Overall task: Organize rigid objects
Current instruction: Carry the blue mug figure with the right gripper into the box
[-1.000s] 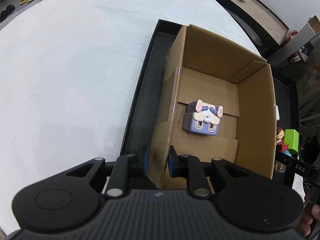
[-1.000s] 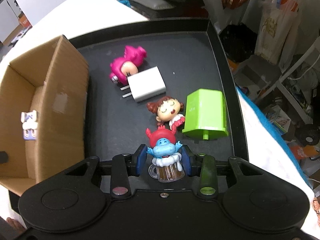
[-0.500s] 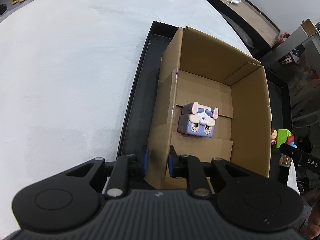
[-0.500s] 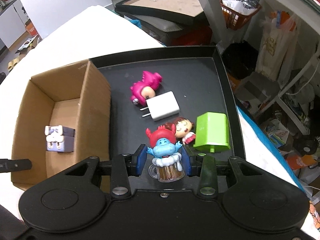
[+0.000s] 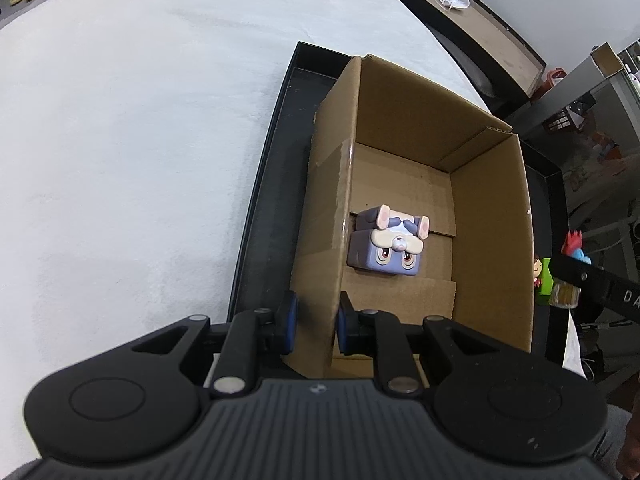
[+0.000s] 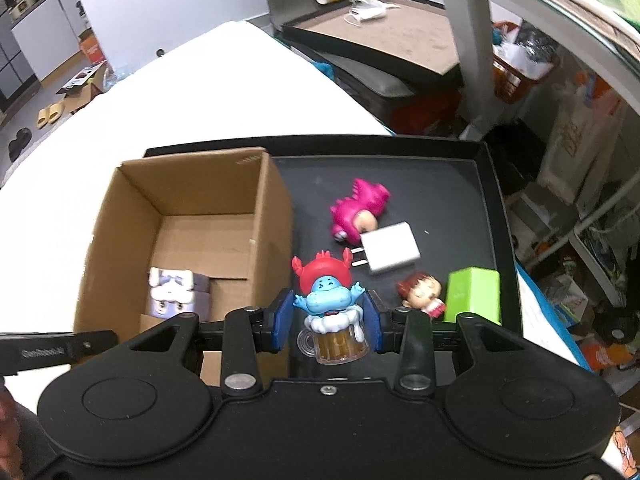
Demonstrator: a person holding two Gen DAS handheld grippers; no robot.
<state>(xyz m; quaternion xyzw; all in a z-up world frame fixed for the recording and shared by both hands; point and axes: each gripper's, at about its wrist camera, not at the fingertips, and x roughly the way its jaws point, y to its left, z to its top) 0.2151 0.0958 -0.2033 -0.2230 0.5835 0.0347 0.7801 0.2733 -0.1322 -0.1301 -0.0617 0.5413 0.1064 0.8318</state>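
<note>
On the white table (image 6: 224,92), a black tray (image 6: 486,184) holds a cardboard box (image 6: 276,216) at its left end. The left gripper (image 5: 314,322) is clamped on the box's near-left wall, one pad outside and one inside, steadying it. A purple rabbit cube (image 5: 386,246) already lies on the box floor. Just right of the box, the right gripper (image 6: 328,320) is closed on a blue figurine in a beer mug (image 6: 330,320), pads pressing its sides, lifted clear of the tray. The open box lies to the left of that figurine, just past the wall beside it, so the coming move looks like a short carry leftward over the rim. Farther right on the tray lie a pink dinosaur toy (image 6: 358,210), a white charger (image 6: 390,252), a brown-haired doll (image 6: 422,290) and a green block (image 6: 474,294).
</note>
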